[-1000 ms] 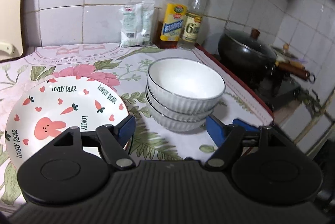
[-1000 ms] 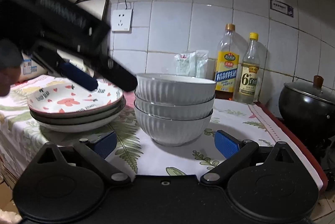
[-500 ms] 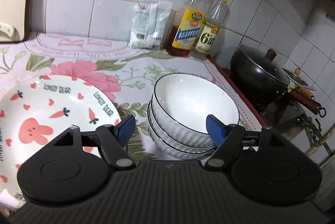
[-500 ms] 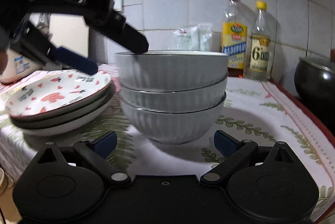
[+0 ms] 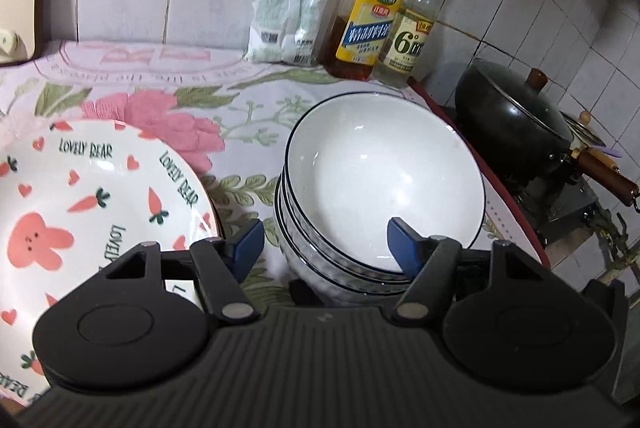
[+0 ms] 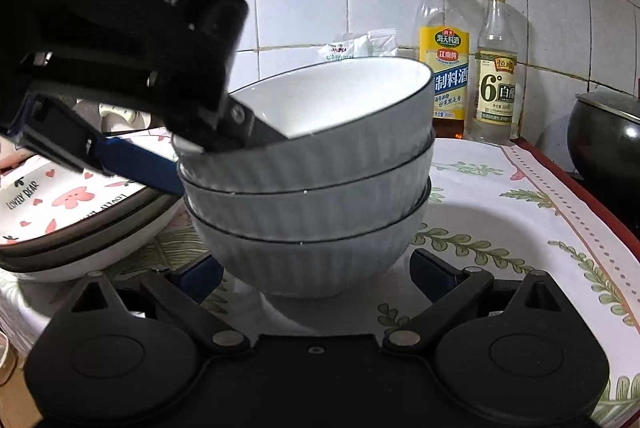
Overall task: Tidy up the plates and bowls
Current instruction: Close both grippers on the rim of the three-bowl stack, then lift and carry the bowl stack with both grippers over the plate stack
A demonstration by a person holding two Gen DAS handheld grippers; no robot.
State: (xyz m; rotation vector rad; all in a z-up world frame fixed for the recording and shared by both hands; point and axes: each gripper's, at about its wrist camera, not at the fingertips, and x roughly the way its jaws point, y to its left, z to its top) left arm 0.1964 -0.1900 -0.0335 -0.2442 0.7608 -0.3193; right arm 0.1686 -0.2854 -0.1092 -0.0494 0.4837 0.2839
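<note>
Gripper on my left [image 5: 324, 244] is spread open astride the near rim of the top bowl [image 5: 380, 180] in the stack on the bench [image 5: 168, 100], one finger inside, one outside, while my right gripper [image 6: 316, 274], also open, flanks the bottom bowl's [image 6: 308, 256] base

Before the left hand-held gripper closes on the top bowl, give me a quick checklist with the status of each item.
1. Left hand-held gripper open: ok.
2. It straddles the near rim of the top bowl, one finger inside, one outside: ok.
3. Top bowl sits level in the bowl stack: not ok, it is tilted.
4. Plate stack clear of the outer finger: cannot tell.
5. Right hand-held gripper open, low at the bottom bowl's base: ok.
6. Bottles away from the stack: ok.
</note>
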